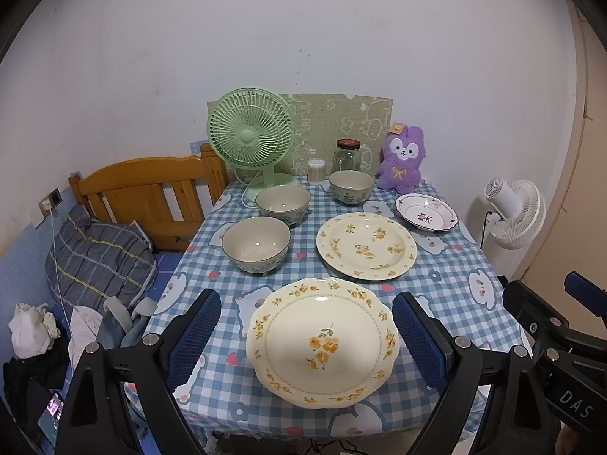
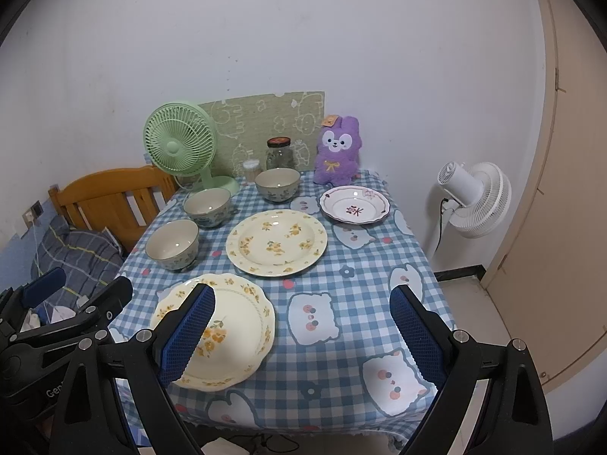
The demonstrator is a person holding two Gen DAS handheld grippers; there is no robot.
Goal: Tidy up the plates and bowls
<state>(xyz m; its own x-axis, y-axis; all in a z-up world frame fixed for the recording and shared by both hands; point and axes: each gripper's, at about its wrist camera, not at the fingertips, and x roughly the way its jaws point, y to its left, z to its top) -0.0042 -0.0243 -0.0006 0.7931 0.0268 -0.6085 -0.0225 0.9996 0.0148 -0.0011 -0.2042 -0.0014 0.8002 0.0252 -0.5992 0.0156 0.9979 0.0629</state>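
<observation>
I hold both grippers back from the table edge, the left gripper (image 1: pixel 306 326) and the right gripper (image 2: pixel 301 328) each with fingers spread wide and nothing between the pads. The scalloped plate (image 1: pixel 322 341) lies nearest, at six o'clock on the table; the round plate (image 1: pixel 366 245) sits at centre, the small plate (image 1: pixel 426 212) at two o'clock, three bowls (image 1: pixel 256 243) run from nine to twelve. All look glazed, stiff, slick and breakable, so I judge the rim the place to pinch. The checked tablecloth (image 1: pixel 447 276) looks soft and could slide.
</observation>
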